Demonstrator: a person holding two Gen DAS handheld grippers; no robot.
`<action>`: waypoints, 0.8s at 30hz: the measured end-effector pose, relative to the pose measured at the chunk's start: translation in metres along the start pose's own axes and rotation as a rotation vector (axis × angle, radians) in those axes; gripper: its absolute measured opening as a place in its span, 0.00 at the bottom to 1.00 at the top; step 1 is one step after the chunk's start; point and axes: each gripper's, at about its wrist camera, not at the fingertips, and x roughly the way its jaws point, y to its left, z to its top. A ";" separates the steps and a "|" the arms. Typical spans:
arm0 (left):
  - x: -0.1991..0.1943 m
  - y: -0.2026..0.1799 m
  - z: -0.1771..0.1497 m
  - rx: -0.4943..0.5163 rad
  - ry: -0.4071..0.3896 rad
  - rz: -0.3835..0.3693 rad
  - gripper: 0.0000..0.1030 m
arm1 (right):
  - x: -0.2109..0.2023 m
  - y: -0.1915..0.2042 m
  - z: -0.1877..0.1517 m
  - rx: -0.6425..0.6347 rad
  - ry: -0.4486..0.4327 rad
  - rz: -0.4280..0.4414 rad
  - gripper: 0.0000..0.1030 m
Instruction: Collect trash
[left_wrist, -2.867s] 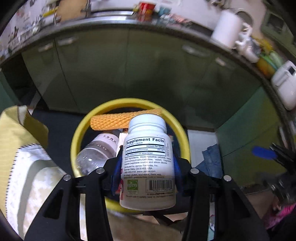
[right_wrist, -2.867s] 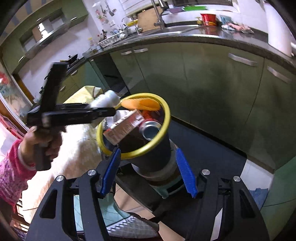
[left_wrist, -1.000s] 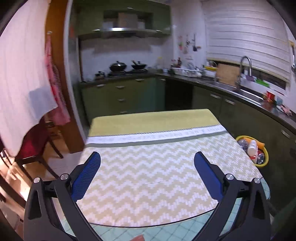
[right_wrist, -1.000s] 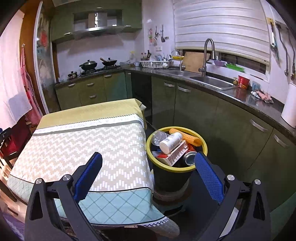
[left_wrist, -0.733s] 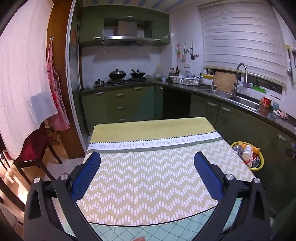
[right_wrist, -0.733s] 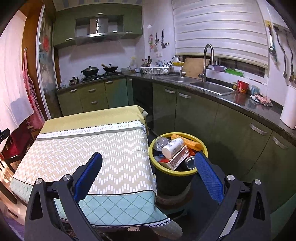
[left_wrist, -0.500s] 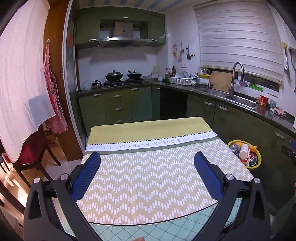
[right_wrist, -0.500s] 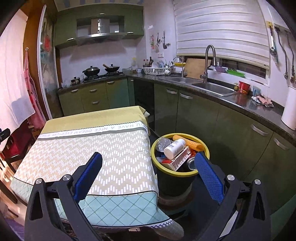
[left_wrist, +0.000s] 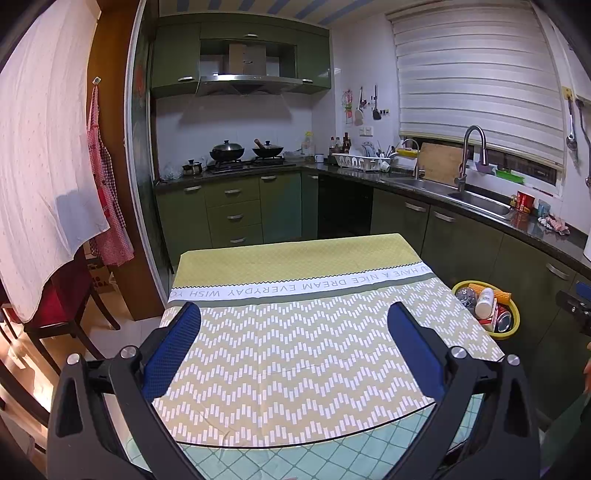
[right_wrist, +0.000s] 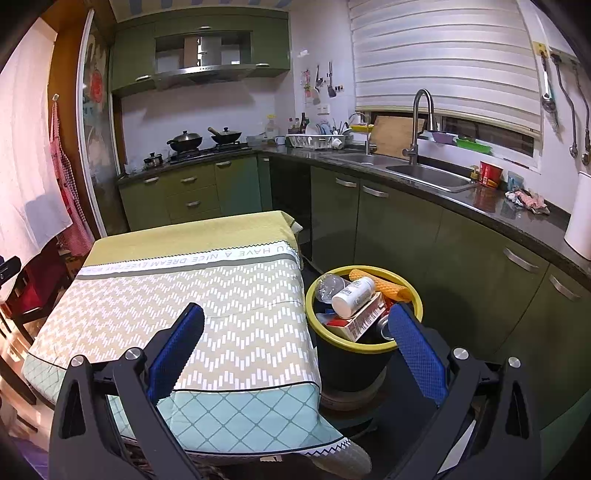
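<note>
A black trash bin with a yellow rim (right_wrist: 416, 300) stands on the floor right of the table. In it lie a white supplement bottle (right_wrist: 352, 291), a clear plastic bottle (right_wrist: 327, 285), an orange mesh sleeve (right_wrist: 388, 286), a carton (right_wrist: 364, 319) and a can. The bin also shows small at the right of the left wrist view (left_wrist: 515, 321). My left gripper (left_wrist: 293, 347) is open and empty above the table with its zigzag cloth (left_wrist: 295, 350). My right gripper (right_wrist: 295, 347) is open and empty, above the table's right edge, near the bin.
Green cabinets (right_wrist: 399, 229) and a dark counter with a sink (right_wrist: 428, 173) run along the back and right. A stove with pans (left_wrist: 243, 153) is at the back. A red chair (left_wrist: 55, 299) and hanging white cloth (left_wrist: 40, 147) are at the left.
The left gripper let go of the supplement bottle, which now lies in the bin. Both grippers opened wide and drew back and up from the bin to above the table.
</note>
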 end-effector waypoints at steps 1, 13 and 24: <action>0.000 0.000 0.000 0.000 0.000 0.000 0.94 | 0.000 0.000 0.000 -0.001 0.000 0.001 0.95; 0.000 -0.001 0.000 0.003 0.001 -0.004 0.94 | 0.001 0.003 0.001 0.001 -0.001 0.004 0.95; 0.002 -0.003 -0.001 0.009 0.006 -0.015 0.94 | 0.002 0.005 0.000 0.002 0.001 0.006 0.95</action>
